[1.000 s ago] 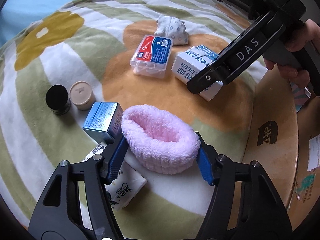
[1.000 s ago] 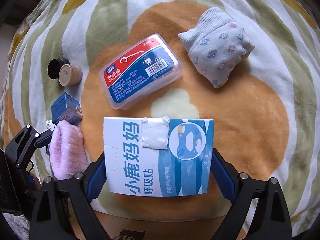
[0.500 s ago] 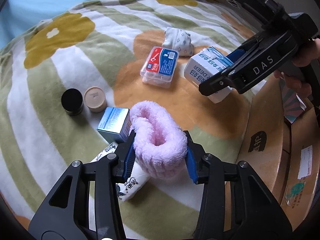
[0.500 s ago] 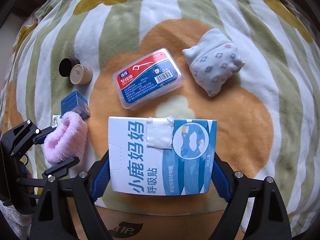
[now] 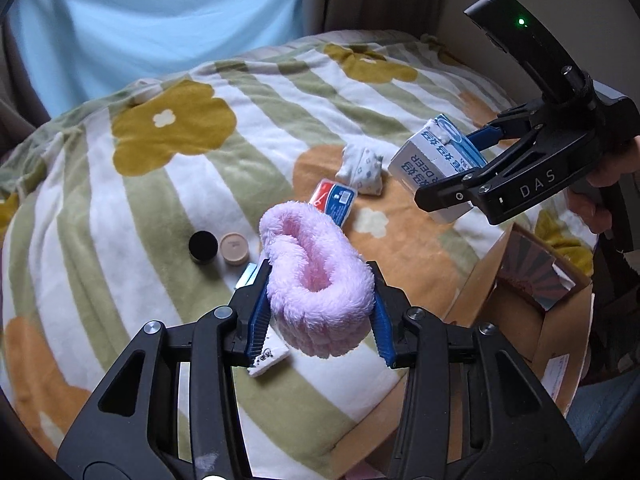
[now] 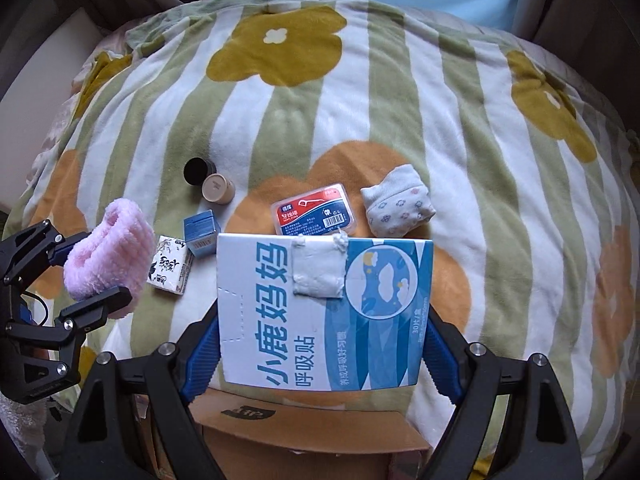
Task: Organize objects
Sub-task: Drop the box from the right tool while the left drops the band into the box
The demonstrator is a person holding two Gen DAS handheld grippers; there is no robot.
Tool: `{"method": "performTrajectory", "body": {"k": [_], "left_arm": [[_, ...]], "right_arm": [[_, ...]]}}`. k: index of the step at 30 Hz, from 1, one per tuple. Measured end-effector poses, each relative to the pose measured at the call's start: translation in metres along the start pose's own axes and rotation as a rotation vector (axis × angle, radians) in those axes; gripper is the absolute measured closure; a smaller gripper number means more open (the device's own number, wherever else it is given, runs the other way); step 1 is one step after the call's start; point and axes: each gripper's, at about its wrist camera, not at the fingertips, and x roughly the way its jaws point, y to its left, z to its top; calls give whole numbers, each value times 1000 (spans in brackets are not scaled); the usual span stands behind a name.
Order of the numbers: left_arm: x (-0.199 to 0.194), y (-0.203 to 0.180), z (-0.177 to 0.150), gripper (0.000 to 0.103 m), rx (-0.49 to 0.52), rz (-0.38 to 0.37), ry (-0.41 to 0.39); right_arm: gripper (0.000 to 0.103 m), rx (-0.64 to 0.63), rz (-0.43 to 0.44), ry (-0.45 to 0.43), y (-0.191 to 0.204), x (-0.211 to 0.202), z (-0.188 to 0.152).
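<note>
The left gripper [image 5: 320, 312] squeezed the pink band [image 5: 316, 280] at lower centre, the right gripper [image 6: 324, 344] clamped the white box [image 6: 324, 312], both clear of the blanket [image 6: 320, 100], where six items waited, while the carton [image 5: 532, 320] at lower right was mostly cut off.

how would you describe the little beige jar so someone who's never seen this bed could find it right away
Start from the flowered, striped blanket and look to its left part, above the small blue box. Two small round jars stand there touching. The beige jar is the pale tan one with a flat closed top, nearer the clear floss case, while its neighbour, the black jar, is dark.
</note>
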Motion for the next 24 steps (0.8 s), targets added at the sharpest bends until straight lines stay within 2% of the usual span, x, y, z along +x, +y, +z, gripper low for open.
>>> {"method": "performTrajectory", "body": {"k": [1,3,7,15,24], "left_arm": [[-8,-6,1,63,-7,6,-8],[-20,-17,1,63,-18,21,-22],[-43,-39,-4,63,-58,38,-40],[-69,-81,-35,63,-139,79,-45],[-74,-113,-81,63,-220,116,1]], "right_arm": [[19,-8,-5,-8,21,5,7],[19,-24,-6,-26,38,8,19],[19,-69,2,-54,44,-14,10],[19,-145,10,-91,43,-50,-22],[19,-196,43,-33,52,-47,-71]]}}
